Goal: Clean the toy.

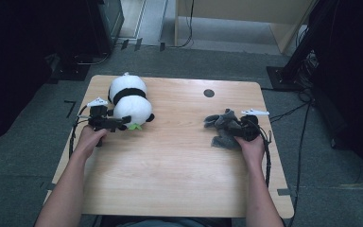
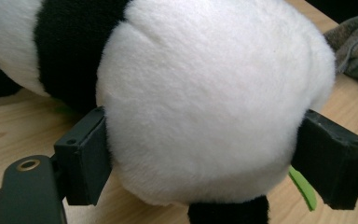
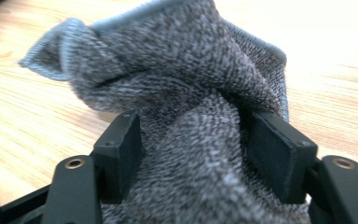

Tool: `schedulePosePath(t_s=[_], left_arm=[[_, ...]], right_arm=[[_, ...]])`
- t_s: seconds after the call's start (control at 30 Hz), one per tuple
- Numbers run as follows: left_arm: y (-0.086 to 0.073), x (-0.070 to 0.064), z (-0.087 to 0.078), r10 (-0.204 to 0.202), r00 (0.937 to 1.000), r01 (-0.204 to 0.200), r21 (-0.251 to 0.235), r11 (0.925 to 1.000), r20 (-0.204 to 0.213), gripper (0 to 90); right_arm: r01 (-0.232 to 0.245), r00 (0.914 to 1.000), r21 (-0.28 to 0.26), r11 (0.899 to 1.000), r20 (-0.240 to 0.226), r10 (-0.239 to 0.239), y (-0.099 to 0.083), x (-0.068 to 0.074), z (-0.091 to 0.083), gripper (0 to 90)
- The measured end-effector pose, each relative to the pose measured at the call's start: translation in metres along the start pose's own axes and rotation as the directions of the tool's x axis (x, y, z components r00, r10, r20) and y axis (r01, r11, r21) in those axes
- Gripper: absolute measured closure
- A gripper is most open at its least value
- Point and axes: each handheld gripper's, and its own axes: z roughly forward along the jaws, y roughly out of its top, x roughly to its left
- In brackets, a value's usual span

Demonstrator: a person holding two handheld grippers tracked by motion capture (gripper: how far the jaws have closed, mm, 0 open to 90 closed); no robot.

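Left gripper (image 1: 123, 124) clamped across plush panda (image 1: 131, 100) head — body trailing away; right gripper (image 1: 231, 128) pinching bunched grey cloth (image 1: 223, 128).

Both forearms are bare, each hand holding a black gripper, the left gripper (image 1: 123, 124) and right gripper (image 1: 228, 126) topped by a pale three-cornered plate, trailing black cable, with blocky matte jaws and brass-ringed screw holes.
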Motion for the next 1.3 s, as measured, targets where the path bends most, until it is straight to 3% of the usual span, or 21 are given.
schedulePosePath(t_s=[0.1, 0.17, 0.23, 0.3, 0.4, 0.5, 0.77, 0.9, 1.0, 1.07, 1.3], left_arm=[[0.001, -0.001, 0.000, -0.003, 0.9999, 0.003, 0.003, 1.0000, -0.011, 12.2], [0.002, -0.004, 0.000, 0.002, 0.9996, -0.002, 0.004, 1.0000, -0.027, 0.0], [0.003, -0.008, -0.002, 0.021, 0.9993, -0.022, -0.009, 0.9997, -0.030, 0.0], [0.004, -0.009, -0.005, 0.015, 0.9997, -0.016, -0.016, 0.9998, -0.020, 0.0], [0.007, -0.012, -0.012, 0.038, 0.9977, -0.040, -0.024, 0.9989, -0.056, 0.0], [0.010, -0.017, -0.022, 0.038, 0.9993, -0.038, -0.048, 0.9981, -0.007, 0.0], [0.011, -0.039, -0.033, 0.099, 0.9945, -0.098, -0.018, 0.9950, 0.034, 0.0], [0.011, -0.052, -0.037, 0.120, 0.9904, -0.118, -0.034, 0.9925, 0.069, 0.0], [0.007, -0.063, -0.035, 0.143, 0.9832, -0.140, -0.035, 0.9895, 0.113, 2.9], [0.006, -0.071, -0.033, 0.174, 0.9782, -0.171, -0.032, 0.9847, 0.114, 4.0], [0.001, -0.091, -0.021, 0.199, 0.9665, -0.201, -0.008, 0.9796, 0.161, 3.5]], right_arm=[[0.002, 1.0000, -0.026, 1.000, 0.003, -0.002, 0.002, 0.002, -0.008, 31.2], [0.001, 1.0000, -0.047, 0.999, -0.005, -0.002, 0.003, 0.004, -0.013, 29.0], [0.009, 0.9999, -0.061, 0.998, -0.006, -0.009, 0.004, 0.006, -0.017, 26.6], [0.016, 0.9999, -0.063, 0.998, 0.003, -0.015, 0.005, 0.008, -0.020, 25.3], [0.034, 0.9993, -0.058, 0.998, 0.015, -0.033, 0.005, 0.013, -0.023, 24.6], [0.037, 0.9993, -0.071, 0.997, 0.005, -0.036, 0.005, 0.017, -0.028, 24.6], [0.066, 0.9976, -0.082, 0.994, -0.013, -0.067, 0.002, 0.038, -0.038, 24.6], [0.084, 0.9958, -0.097, 0.992, -0.028, -0.087, 0.000, 0.047, -0.043, 24.7], [0.088, 0.9928, -0.108, 0.990, -0.072, -0.096, -0.002, 0.055, -0.043, 24.7], [0.107, 0.9904, -0.109, 0.988, -0.076, -0.116, -0.002, 0.062, -0.042, 24.7], [0.168, 0.9778, -0.090, 0.982, -0.111, -0.178, -0.011, 0.088, -0.033, 24.7]])
